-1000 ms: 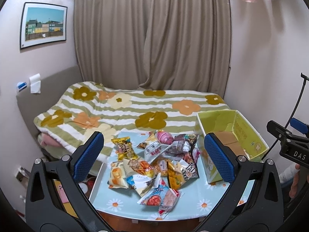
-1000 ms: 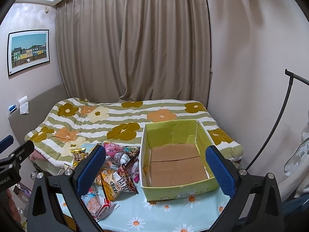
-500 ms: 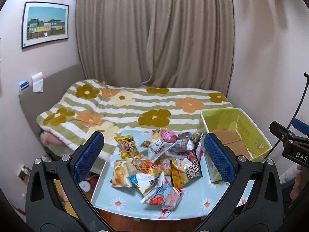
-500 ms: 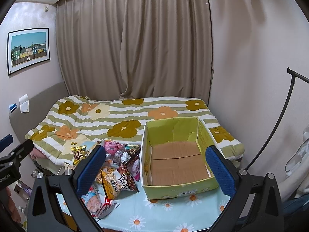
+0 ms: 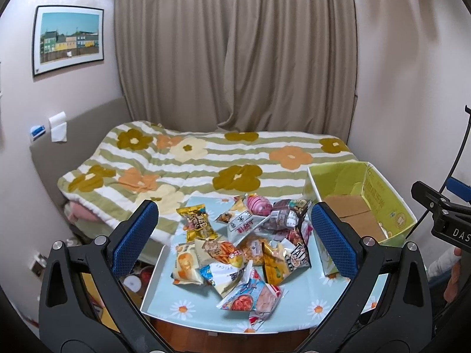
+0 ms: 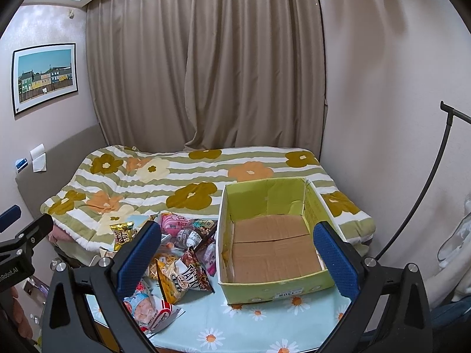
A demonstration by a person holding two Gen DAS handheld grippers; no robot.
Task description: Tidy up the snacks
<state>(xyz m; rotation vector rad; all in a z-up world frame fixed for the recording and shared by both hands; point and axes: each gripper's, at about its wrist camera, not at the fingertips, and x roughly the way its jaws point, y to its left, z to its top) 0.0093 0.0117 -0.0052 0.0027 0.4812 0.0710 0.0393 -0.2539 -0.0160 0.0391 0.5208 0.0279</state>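
The cardboard box (image 6: 273, 250) is sitting on the table (image 6: 259, 320), at the right of the snack pile (image 5: 244, 250); its green walls are standing open at the top and its brown floor is showing bare, with no packet lying on it. The snack pile is lying loose on the daisy-print tablecloth, just beside the box's left wall. A yellow packet (image 5: 197, 225) is lying at the pile's far left edge, and a pink round packet (image 5: 259, 204) is lying at its far side.

The left gripper (image 5: 234, 241) is hovering above the pile with its jaws spread wide, holding nothing. The right gripper (image 6: 238, 260) is hovering over the box with its jaws spread wide, also holding nothing.

Compared with one second ago, both views are showing the table and bed lower in frame; the packets and box are lying as before.
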